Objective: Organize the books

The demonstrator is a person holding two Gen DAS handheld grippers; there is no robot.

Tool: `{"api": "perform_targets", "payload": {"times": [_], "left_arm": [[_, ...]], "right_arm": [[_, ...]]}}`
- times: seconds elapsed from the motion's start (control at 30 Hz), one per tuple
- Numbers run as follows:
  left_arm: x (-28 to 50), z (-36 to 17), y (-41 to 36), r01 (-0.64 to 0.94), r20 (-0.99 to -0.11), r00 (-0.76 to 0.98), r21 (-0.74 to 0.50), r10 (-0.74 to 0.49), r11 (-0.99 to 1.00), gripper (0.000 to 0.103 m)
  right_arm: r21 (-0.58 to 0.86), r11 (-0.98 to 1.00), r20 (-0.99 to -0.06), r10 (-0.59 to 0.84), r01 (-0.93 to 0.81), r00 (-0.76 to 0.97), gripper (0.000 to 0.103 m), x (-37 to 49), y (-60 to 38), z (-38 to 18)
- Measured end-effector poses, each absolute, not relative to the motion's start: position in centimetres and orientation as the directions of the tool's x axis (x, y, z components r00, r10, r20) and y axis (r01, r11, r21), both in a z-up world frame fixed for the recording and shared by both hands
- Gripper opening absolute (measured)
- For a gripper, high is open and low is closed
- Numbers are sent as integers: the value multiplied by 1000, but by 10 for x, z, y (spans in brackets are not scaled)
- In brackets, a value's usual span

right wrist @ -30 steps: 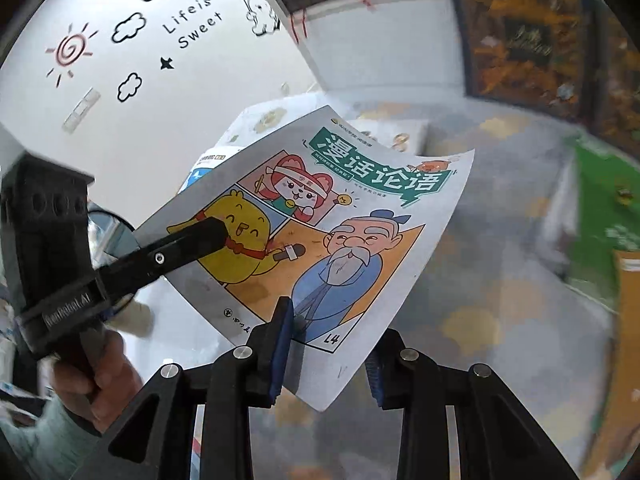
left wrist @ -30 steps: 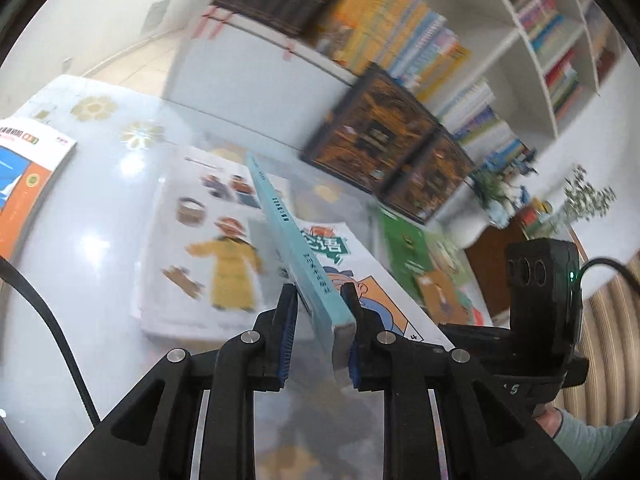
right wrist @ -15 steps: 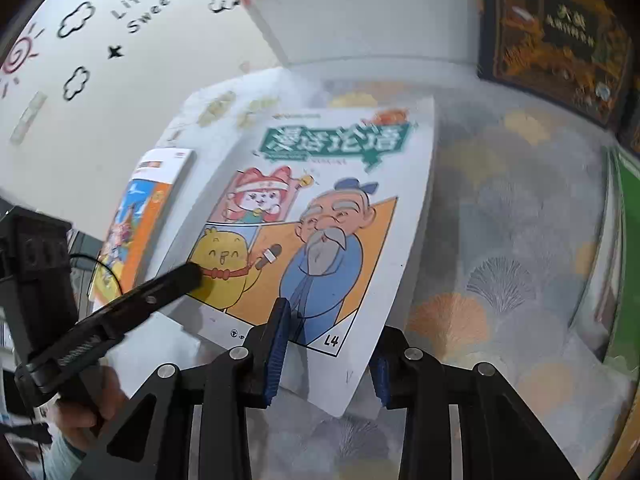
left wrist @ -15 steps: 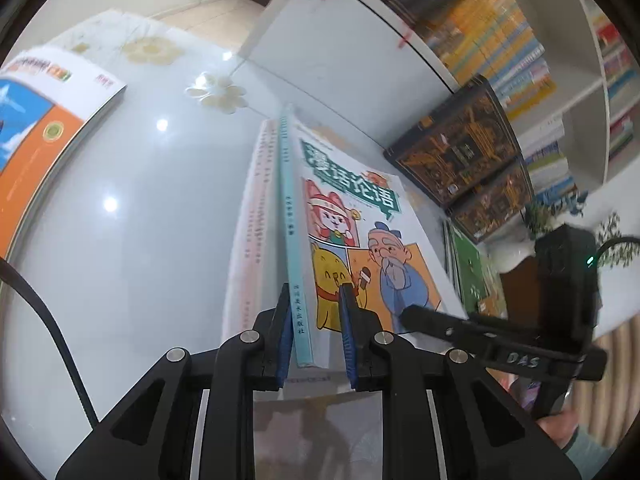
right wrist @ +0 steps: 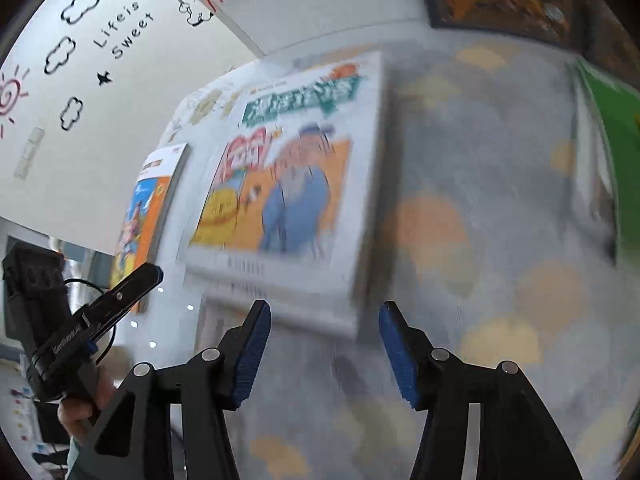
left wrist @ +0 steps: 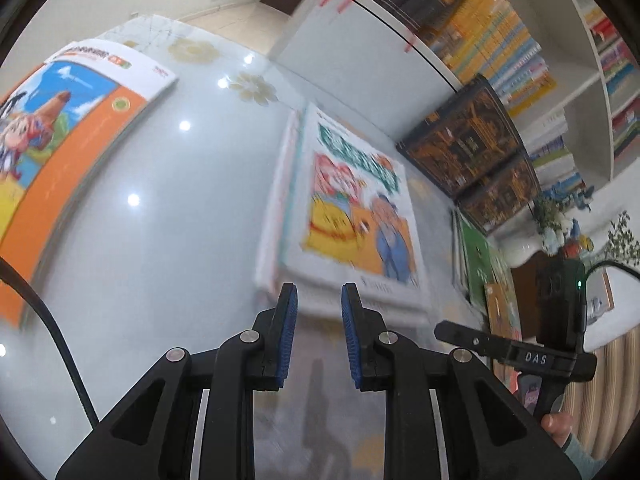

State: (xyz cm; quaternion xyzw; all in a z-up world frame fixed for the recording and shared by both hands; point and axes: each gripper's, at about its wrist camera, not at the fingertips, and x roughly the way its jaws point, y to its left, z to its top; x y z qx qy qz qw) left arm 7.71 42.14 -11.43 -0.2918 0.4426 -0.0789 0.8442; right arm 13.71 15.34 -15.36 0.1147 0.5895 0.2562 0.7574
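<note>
Since the cartoon book [left wrist: 356, 216] lies flat on another white book [left wrist: 276, 216] just ahead of both grippers, the step in hand looks like the release after stacking it. The left gripper [left wrist: 318, 334] has its jaws opening a little; they stand narrowly apart with nothing between them, and the book's near edge is just beyond the tips. The right gripper [right wrist: 322, 354] has its jaws opening too, spread wider, and also empty; the book [right wrist: 288, 184] lies just in front of its tips, toward the left finger. Both views are blurred, so I cannot tell how exactly the two books line up, but the lower one shows past the upper one on the left side and at the near edge. To the far left of the left gripper an orange book [left wrist: 60, 152] lies apart on the glossy table [left wrist: 168, 264], and to the right of the right gripper a green book [right wrist: 608, 128] lies on the patterned cloth [right wrist: 480, 240]. In my judgement the next move calls for choosing one of these loose books, coming to its edge with wide jaws, and bringing it onto the pile.
</note>
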Motion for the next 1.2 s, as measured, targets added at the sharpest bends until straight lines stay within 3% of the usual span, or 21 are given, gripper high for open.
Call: {"api": "perform_targets", "payload": {"times": [0.13, 0.37, 0.77, 1.07, 1.2], "left_arm": [[57, -113, 379, -103, -725, 552, -549, -411, 829, 25], [46, -113, 265, -40, -747, 481, -541, -458, 840, 25], [79, -116, 59, 115, -753, 333, -565, -567, 817, 25], [108, -125, 16, 53, -796, 353, -507, -491, 860, 25], [115, -136, 7, 22, -812, 333, -502, -480, 865, 25]], "right_arm": [[513, 824, -811, 557, -242, 180, 54, 93, 113, -153], [517, 833, -804, 552, -199, 223, 54, 59, 17, -152], [535, 844, -792, 484, 40, 371, 55, 47, -210, -156], [426, 904, -819, 387, -3, 424, 55, 87, -253, -155], [354, 935, -852, 316, 15, 418, 49, 106, -256, -167]]}}
